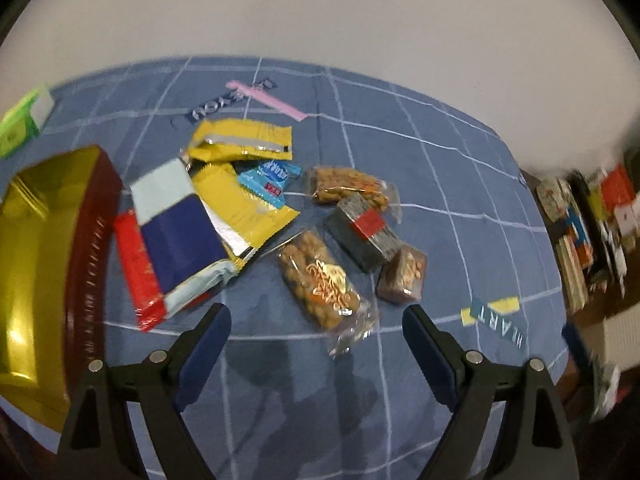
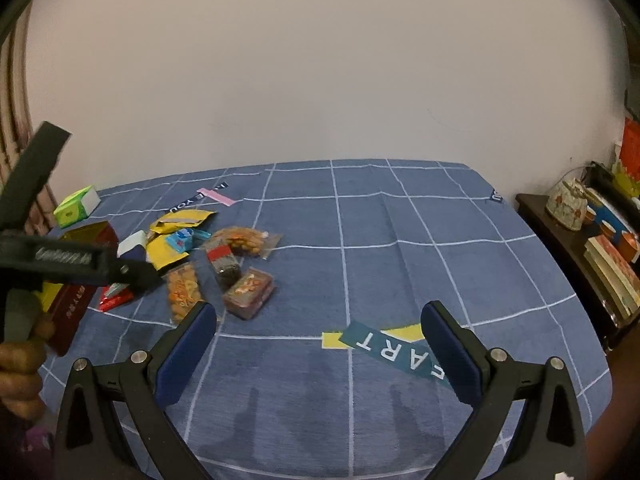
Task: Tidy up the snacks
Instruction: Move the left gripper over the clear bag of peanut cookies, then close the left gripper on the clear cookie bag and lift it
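Note:
A pile of snacks lies on a blue checked cloth point(image 1: 440, 184). It holds yellow foil packets point(image 1: 240, 140), a light-blue and navy pack point(image 1: 176, 224), a red packet point(image 1: 138, 268), a small blue sachet point(image 1: 268, 180), clear bags of nuts point(image 1: 320, 280), a dark pack with a red label point(image 1: 362, 232) and a brown tray pack point(image 1: 402, 276). A gold-lined red box point(image 1: 44, 272) stands at the left. My left gripper point(image 1: 316, 320) is open and empty just short of the nut bag. My right gripper point(image 2: 318, 320) is open and empty, right of the pile point(image 2: 224, 268).
A green and white box point(image 1: 24, 120) sits at the cloth's far left corner. A dark side table with books, cups and a teapot point(image 2: 568, 204) stands at the right. A plain wall rises behind. The left gripper's body point(image 2: 60, 260) shows in the right wrist view.

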`<action>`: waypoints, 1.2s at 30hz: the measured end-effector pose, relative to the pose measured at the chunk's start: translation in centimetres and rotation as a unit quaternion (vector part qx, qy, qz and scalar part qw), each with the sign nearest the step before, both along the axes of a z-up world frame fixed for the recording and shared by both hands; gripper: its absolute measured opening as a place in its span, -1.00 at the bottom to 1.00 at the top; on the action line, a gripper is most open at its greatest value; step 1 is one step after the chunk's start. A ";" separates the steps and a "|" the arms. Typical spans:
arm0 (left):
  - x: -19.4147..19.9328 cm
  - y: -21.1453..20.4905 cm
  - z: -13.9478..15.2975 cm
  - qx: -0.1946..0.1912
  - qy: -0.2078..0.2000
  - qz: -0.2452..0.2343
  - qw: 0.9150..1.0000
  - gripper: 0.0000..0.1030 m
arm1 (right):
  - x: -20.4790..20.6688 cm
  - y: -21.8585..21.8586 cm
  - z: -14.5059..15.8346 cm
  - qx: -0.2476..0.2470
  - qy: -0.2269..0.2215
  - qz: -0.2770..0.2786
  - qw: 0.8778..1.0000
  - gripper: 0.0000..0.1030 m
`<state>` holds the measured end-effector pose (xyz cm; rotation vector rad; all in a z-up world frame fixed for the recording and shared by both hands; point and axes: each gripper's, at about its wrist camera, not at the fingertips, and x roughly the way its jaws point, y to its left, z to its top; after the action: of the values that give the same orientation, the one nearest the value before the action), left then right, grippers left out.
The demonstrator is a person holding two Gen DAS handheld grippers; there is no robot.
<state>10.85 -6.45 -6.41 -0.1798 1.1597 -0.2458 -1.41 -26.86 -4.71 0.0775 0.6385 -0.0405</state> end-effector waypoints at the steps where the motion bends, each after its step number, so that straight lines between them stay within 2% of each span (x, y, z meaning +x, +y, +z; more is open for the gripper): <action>1: 0.6 0.1 -0.4 -0.006 0.011 0.009 1.000 0.74 | 0.0 -0.2 -0.1 0.001 0.004 0.000 1.000 0.97; 6: 2.3 0.3 -1.3 -0.028 0.038 0.032 0.998 0.74 | 0.3 -1.1 -0.7 0.011 0.014 -0.004 1.000 0.97; 9: 3.0 0.0 -1.5 -0.016 0.040 0.039 0.998 0.74 | 0.5 -1.5 -1.0 0.014 0.020 -0.007 1.000 0.97; 15: 3.9 -0.4 -2.5 -0.021 0.068 0.054 0.996 0.73 | 0.6 -1.9 -1.4 0.020 0.029 -0.011 0.999 0.97; 19: 3.9 -0.8 -2.7 -0.003 0.072 0.058 0.996 0.73 | 0.7 -2.0 -1.5 0.023 0.030 -0.013 0.999 0.97; 23: 4.3 -0.6 -3.3 -0.010 0.084 0.065 0.994 0.72 | 0.6 -2.1 -1.5 0.024 0.031 -0.011 0.999 0.97; 36: 4.0 -1.8 -4.1 0.053 0.082 0.072 0.993 0.66 | 0.9 -1.9 -2.1 0.027 0.038 -0.012 0.999 0.97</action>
<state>14.84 -8.29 -10.55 -0.1917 1.3139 -0.0413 -0.56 -28.79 -6.83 0.1369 0.7141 -0.0488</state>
